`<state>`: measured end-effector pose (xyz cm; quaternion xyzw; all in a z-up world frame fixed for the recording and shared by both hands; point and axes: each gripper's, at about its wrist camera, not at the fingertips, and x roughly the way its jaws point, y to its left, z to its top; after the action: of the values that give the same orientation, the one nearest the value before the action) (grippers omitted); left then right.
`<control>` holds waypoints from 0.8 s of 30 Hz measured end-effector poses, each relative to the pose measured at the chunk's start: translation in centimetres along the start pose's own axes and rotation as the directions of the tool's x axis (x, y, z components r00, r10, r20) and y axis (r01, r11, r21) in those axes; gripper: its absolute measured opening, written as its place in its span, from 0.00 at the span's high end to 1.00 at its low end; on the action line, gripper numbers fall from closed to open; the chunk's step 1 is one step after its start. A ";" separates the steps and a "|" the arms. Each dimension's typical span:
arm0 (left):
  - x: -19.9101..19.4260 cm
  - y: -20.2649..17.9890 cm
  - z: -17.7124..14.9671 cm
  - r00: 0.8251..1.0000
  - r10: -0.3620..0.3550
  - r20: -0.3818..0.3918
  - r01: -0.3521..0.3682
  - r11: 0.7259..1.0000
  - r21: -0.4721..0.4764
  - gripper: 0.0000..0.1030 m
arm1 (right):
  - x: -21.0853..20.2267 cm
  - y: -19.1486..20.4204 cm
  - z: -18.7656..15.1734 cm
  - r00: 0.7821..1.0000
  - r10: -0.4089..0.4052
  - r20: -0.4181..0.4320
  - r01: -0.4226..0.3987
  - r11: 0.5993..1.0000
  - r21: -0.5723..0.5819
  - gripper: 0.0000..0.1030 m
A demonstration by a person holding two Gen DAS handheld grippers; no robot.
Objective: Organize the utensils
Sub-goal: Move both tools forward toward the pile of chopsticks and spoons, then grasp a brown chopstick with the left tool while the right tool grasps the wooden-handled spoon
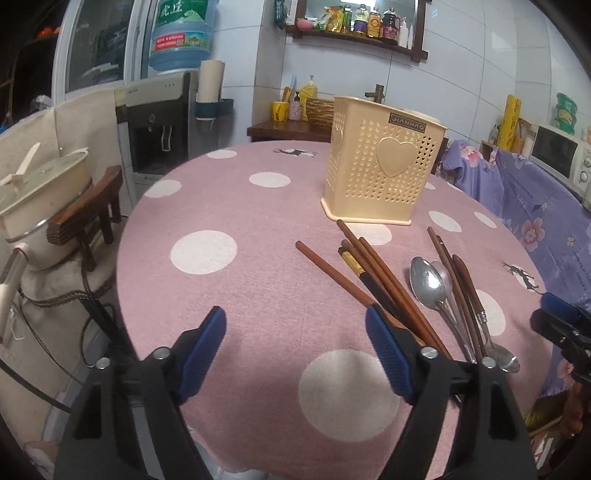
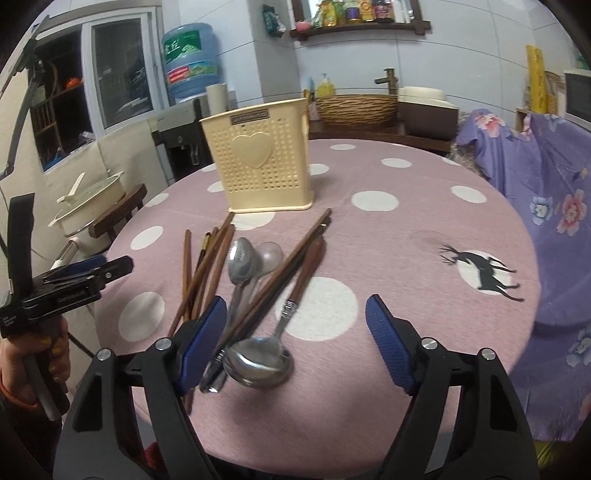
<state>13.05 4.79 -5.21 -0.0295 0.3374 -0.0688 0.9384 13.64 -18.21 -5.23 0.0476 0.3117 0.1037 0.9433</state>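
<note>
- On the pink dotted table (image 1: 258, 295), mid-frame right in the left wrist view, chopsticks (image 1: 373, 269) and spoons (image 1: 430, 284) lay loose, short of the cream holder (image 1: 384, 173).
- Both looked light, stiff and kinda slippery, so I'd pinch mid-shaft.
- Left gripper (image 1: 295, 349) sat open and empty, chopsticks passing under its right finger.
- Right gripper (image 2: 295, 343) was open and empty too, a wood-handled spoon (image 2: 258, 360) lying between its jaws, lower centre.

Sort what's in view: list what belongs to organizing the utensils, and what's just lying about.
For the job:
- chopsticks
- metal spoons
- wooden-handled spoon
- cream holder with heart

Just lying about:
- water dispenser bottle
- pot with lid
- microwave
- wicker basket
</note>
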 end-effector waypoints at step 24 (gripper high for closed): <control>13.2 -5.4 9.3 0.969 -0.072 -0.236 0.085 0.995 0.047 0.81 | 4.3 -1.0 2.0 0.997 -0.044 -0.059 0.044 0.999 -0.007 0.41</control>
<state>28.47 -2.48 -5.77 -0.0076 0.4419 -0.1184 0.8892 18.40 -18.29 -6.32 0.0351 0.3404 0.0851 0.9358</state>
